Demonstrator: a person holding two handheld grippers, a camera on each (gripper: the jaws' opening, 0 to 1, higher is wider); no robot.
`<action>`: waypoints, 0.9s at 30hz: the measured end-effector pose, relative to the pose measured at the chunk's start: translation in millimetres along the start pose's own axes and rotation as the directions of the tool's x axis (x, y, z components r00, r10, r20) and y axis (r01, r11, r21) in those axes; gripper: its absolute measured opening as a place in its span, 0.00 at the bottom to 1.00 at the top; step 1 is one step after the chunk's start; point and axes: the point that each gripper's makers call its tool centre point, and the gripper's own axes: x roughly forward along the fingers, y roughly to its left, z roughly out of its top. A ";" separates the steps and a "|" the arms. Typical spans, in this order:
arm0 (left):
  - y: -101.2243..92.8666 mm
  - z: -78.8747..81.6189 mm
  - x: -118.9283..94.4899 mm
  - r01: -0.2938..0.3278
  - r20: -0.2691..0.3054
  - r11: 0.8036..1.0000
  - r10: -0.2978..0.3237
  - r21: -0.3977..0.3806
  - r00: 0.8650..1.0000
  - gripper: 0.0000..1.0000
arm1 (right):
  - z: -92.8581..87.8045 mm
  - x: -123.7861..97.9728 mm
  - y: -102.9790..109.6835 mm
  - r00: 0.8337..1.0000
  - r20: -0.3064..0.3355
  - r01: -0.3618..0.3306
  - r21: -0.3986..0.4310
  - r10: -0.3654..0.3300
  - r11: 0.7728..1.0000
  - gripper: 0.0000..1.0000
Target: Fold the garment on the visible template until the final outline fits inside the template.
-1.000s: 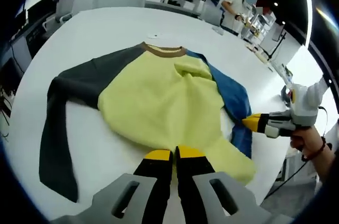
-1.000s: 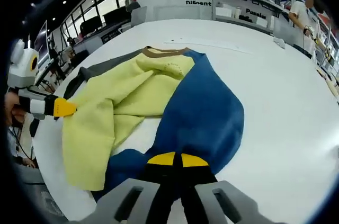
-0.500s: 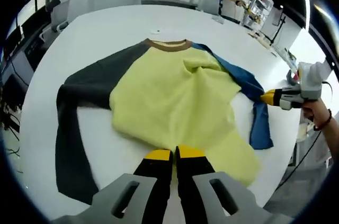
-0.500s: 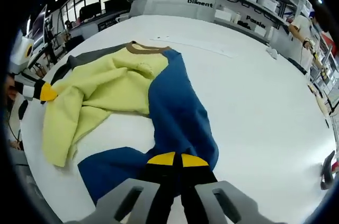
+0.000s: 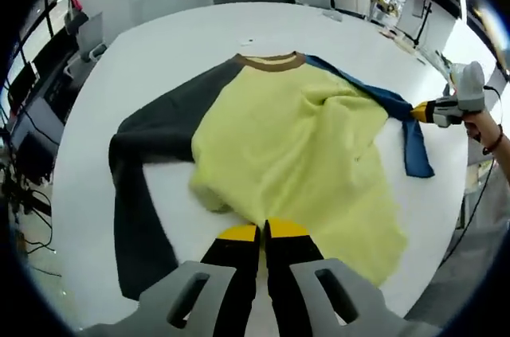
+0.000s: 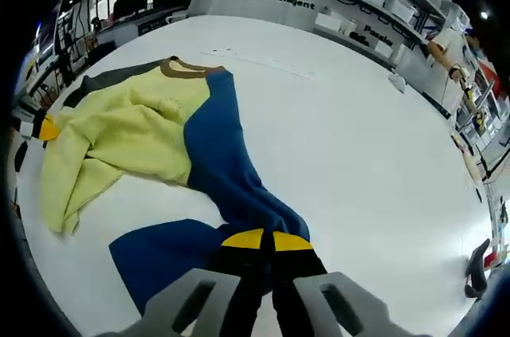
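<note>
Pinching the yellow hem of the garment (image 5: 287, 138) in the left gripper view, left gripper (image 5: 263, 232) clamped shut on it, shirt spread on the white surface (image 5: 159, 42); best kept low, pulled taut. Gripping the blue sleeve (image 6: 231, 186) in the right gripper view, right gripper (image 6: 267, 239) closed on cloth; draw outward evenly, no bunching.

Left claw (image 5: 264, 232): two black jaws w/ yellow tips, rising from a grey moulded body w/ slot-shaped openings each side; right claw (image 6: 265, 240): same build, black jaws, yellow tips, grey body; seen from the left gripper view it has a white-grey housing, black band behind the yellow tip; hand (image 5: 480, 122) wears a dark wristband.
</note>
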 end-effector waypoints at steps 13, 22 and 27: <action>30.0 7.1 -0.3 -0.140 0.015 0.965 0.140 0.223 0.990 0.02 | -4.7 4.1 -14.8 1.000 -0.008 0.029 -0.016 -0.029 0.999 0.00; 37.9 -3.7 -4.2 -0.178 0.001 0.963 0.181 0.205 0.983 0.12 | 2.1 -4.3 -6.1 0.999 0.040 -0.005 0.040 0.004 0.999 0.09; 25.7 -7.3 -11.8 -0.121 0.023 0.983 0.119 0.137 0.993 0.19 | 10.4 -15.2 13.6 0.994 0.096 -0.053 0.038 0.049 0.998 0.23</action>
